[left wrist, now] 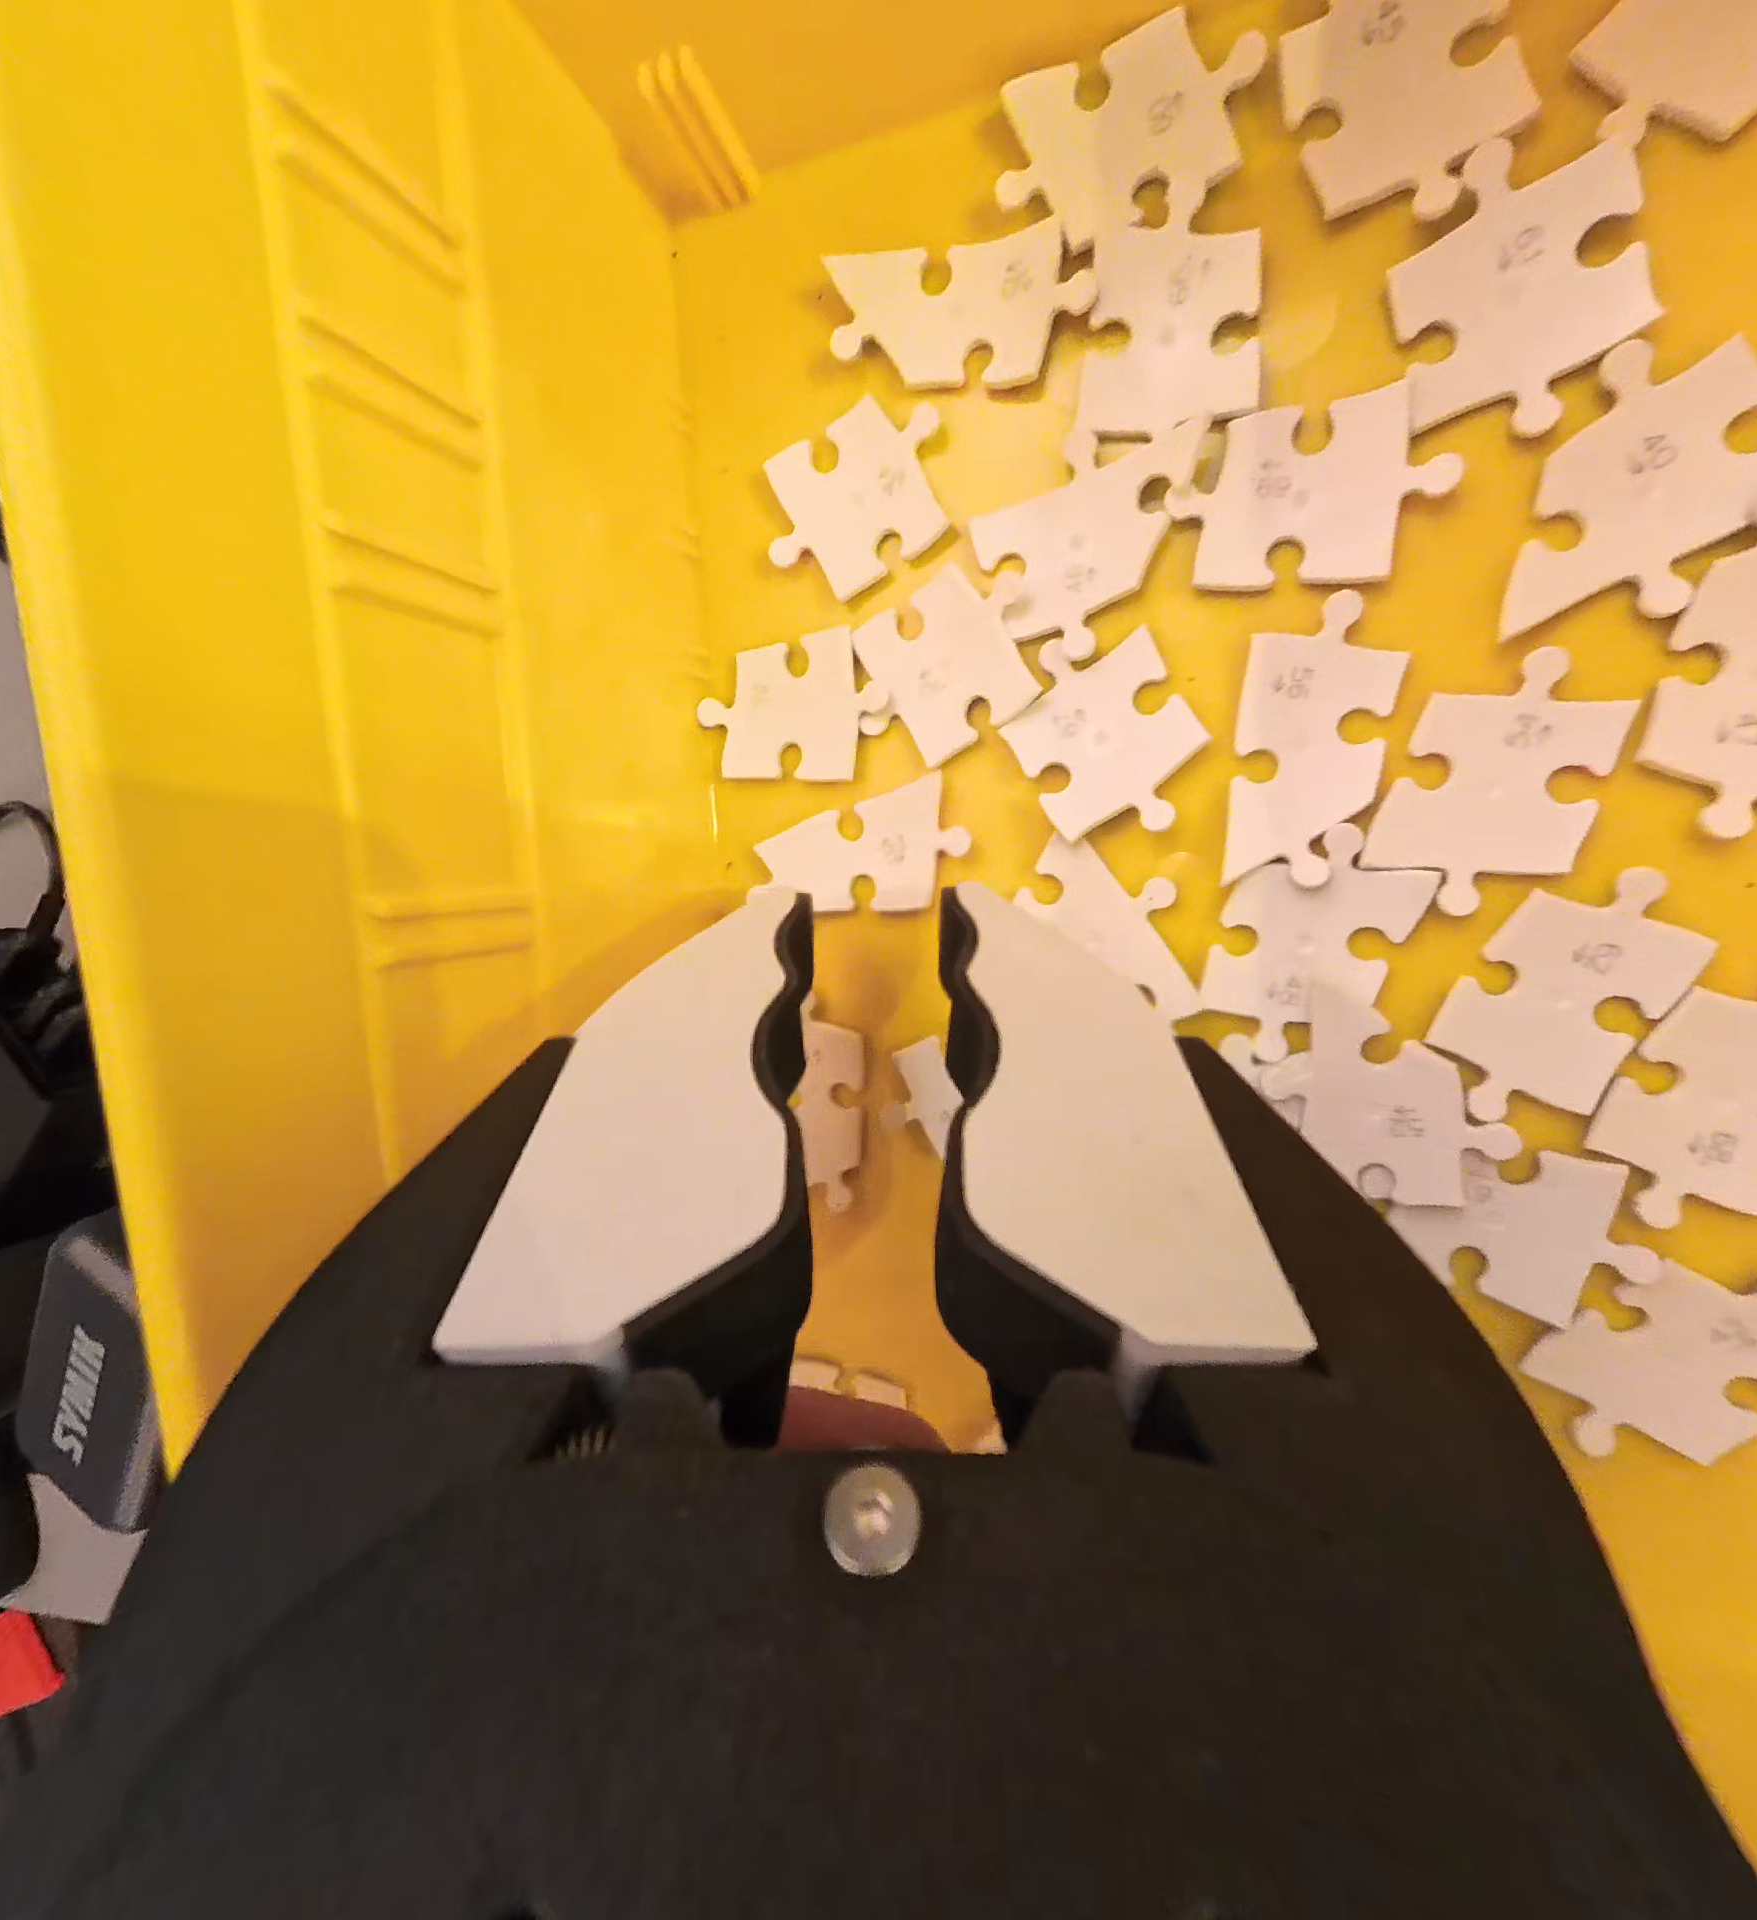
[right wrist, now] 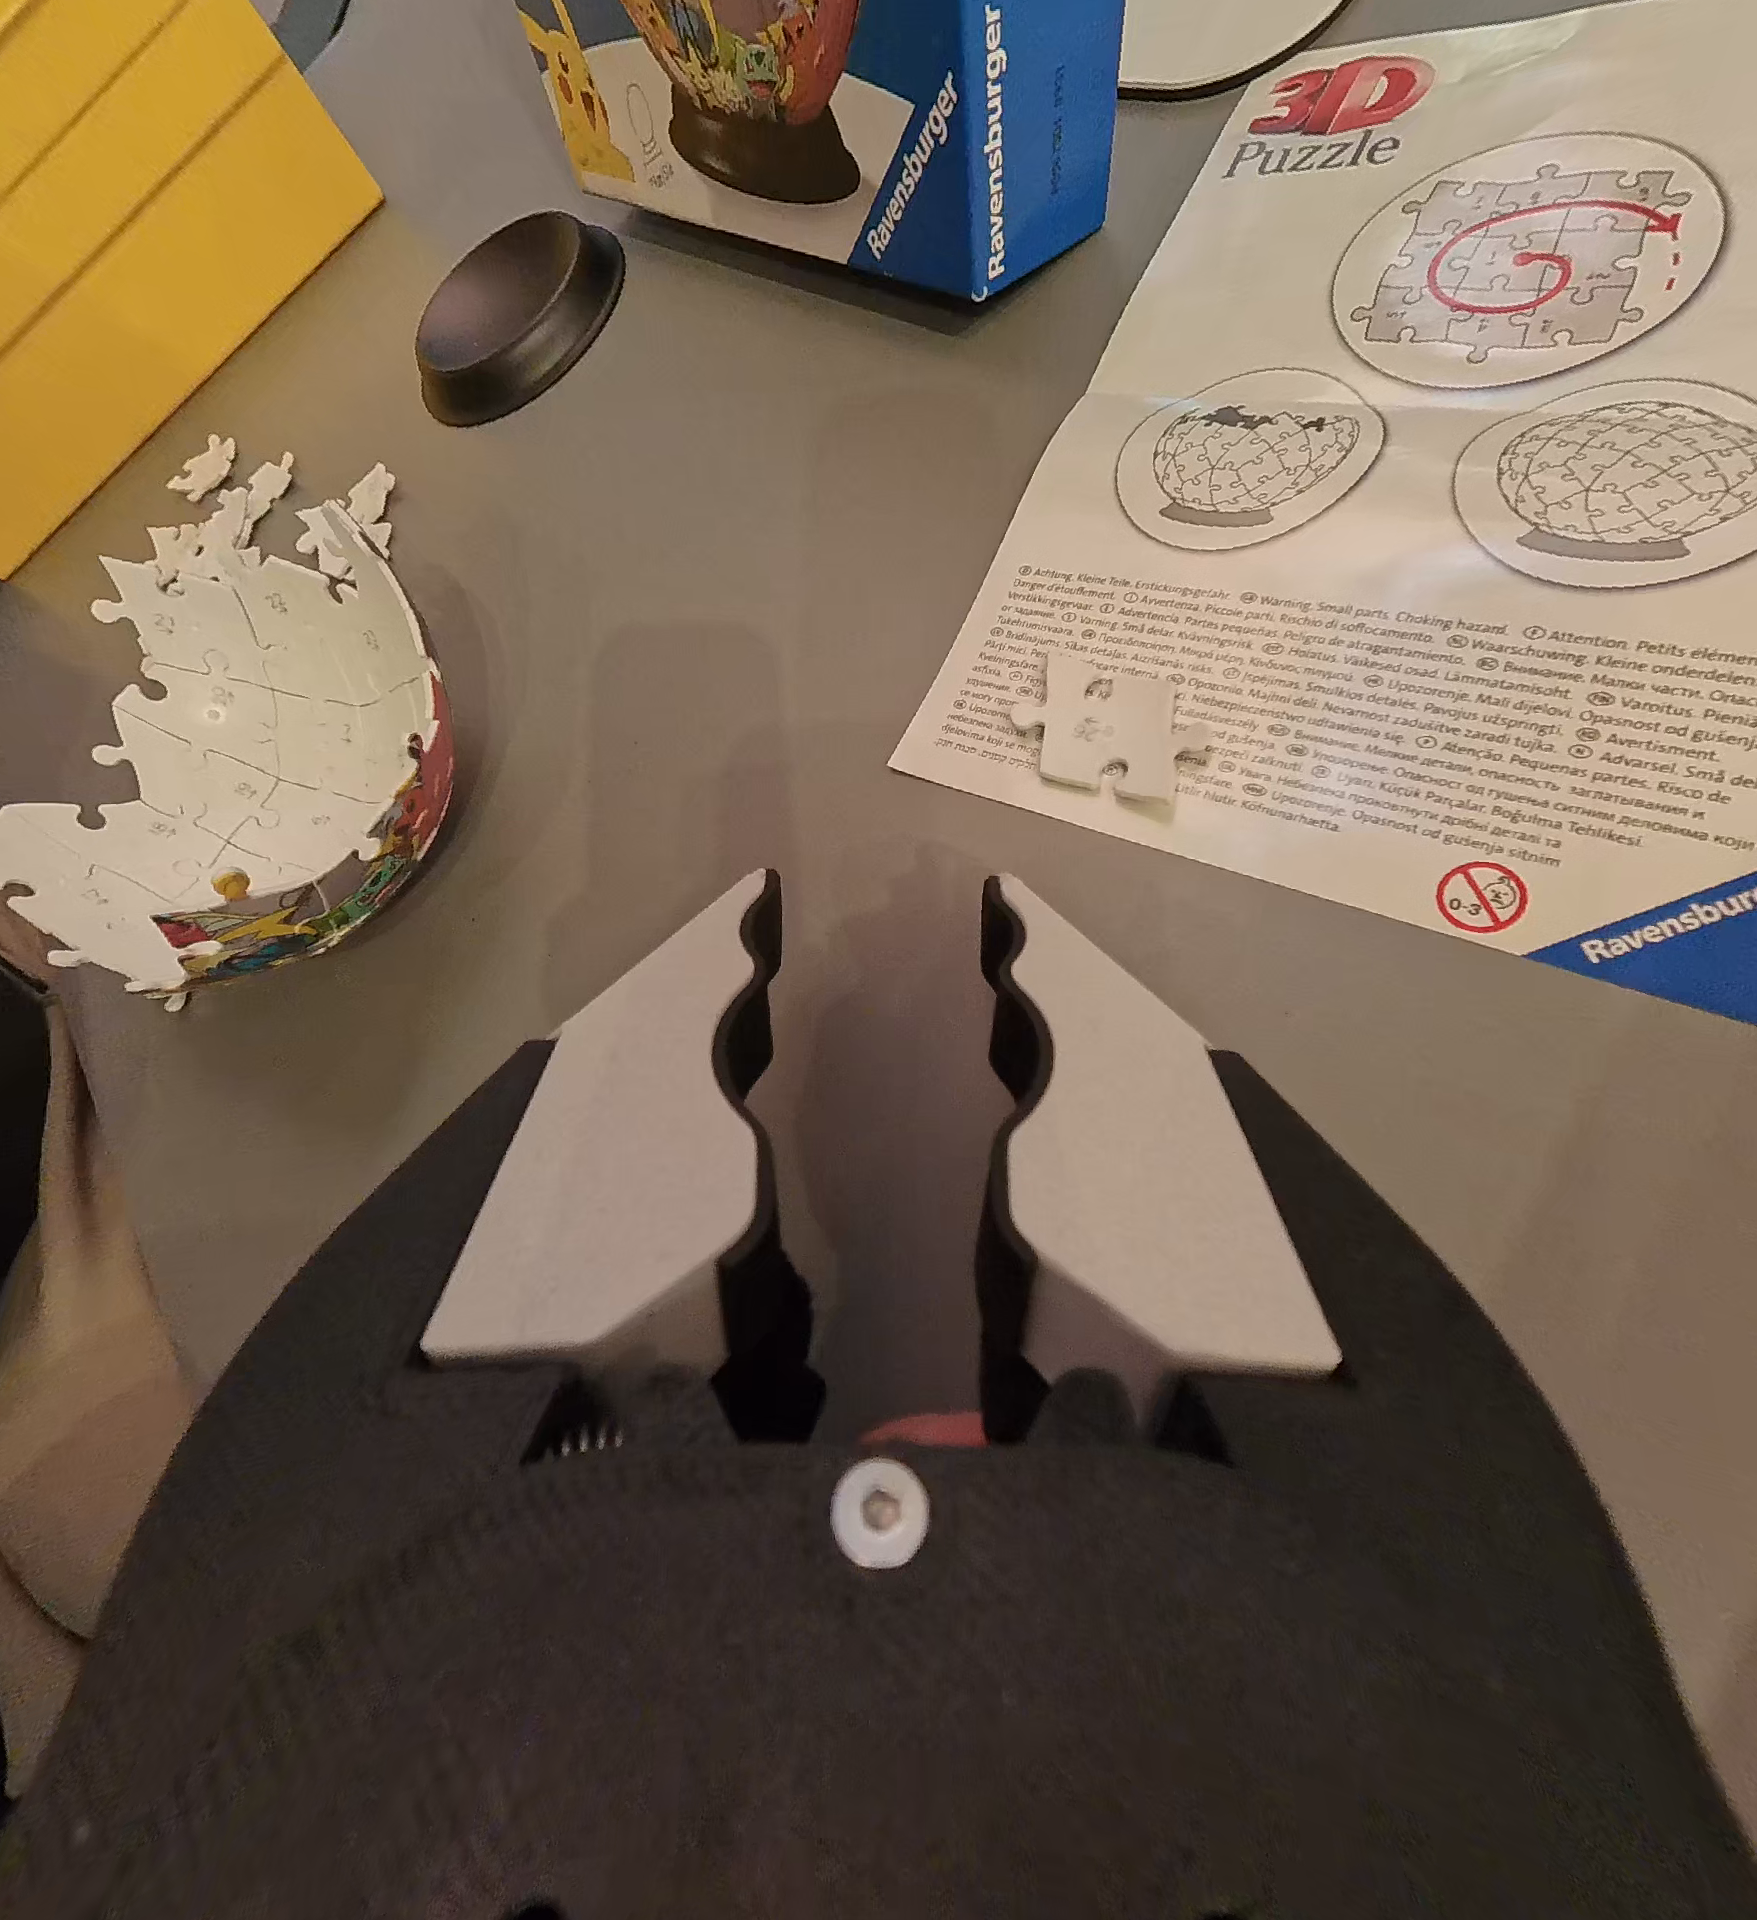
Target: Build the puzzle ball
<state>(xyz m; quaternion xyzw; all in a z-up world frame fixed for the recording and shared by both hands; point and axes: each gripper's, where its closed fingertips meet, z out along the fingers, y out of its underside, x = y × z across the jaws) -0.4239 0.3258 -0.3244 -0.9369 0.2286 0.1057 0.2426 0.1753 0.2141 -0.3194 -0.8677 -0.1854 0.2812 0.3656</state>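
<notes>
The left gripper hung with fingers spread, empty, over white puzzle pieces in a yellow bin. The right gripper, also spread, faced the half-built puzzle ball at 10 o'clock and 1 loose piece on the instruction sheet at 1 o'clock.

Each gripper looks the same. The left gripper has a wide black body with a rough, grainy skin that gets thinner toward the front. One round silver screw sits in the middle. Two light grey fingers stick out like wedges, with wavy black pads on their inner sides. The right gripper has a pale screw, a small metal spring and something red behind its fingers.
</notes>
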